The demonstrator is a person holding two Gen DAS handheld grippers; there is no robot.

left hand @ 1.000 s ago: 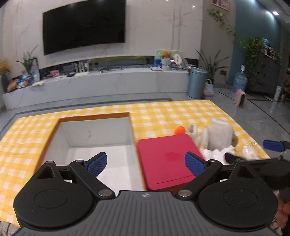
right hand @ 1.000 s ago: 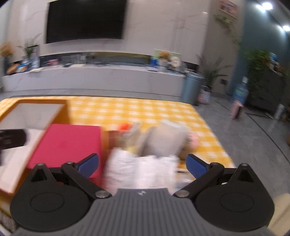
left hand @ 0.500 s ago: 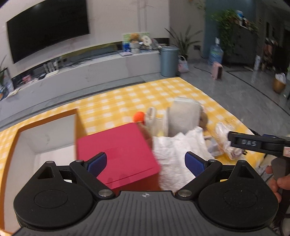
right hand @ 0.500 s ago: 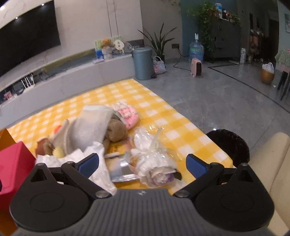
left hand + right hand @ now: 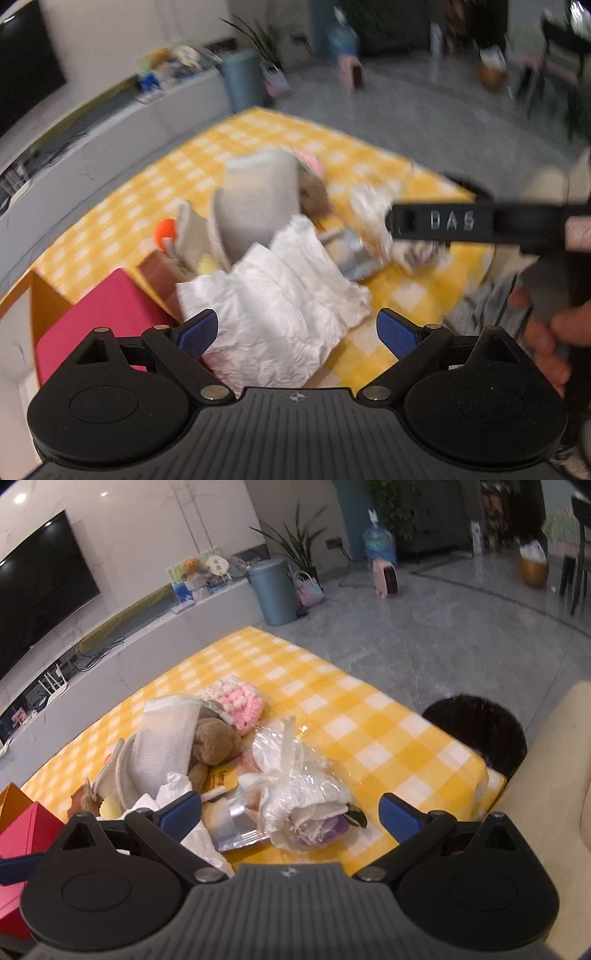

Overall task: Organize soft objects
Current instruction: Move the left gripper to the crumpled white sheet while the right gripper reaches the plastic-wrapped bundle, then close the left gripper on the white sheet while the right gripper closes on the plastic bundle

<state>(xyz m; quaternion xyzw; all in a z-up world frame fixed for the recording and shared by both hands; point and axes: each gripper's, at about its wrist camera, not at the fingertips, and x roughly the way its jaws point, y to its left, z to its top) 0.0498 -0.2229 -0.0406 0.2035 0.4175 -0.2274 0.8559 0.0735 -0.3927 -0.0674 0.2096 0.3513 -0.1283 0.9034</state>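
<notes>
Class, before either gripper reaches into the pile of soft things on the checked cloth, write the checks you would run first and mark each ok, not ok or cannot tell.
1. Right gripper open and empty: ok.
2. Left gripper open and empty: ok.
3. Wrapped flower bundle free on top, nothing lying over it: ok.
4. Brown plush toy free to lift: not ok, tucked against the white cloth roll.
5. Left view sharp enough to aim: not ok, blurred.
6. Room in the storage box: cannot tell.
</notes>
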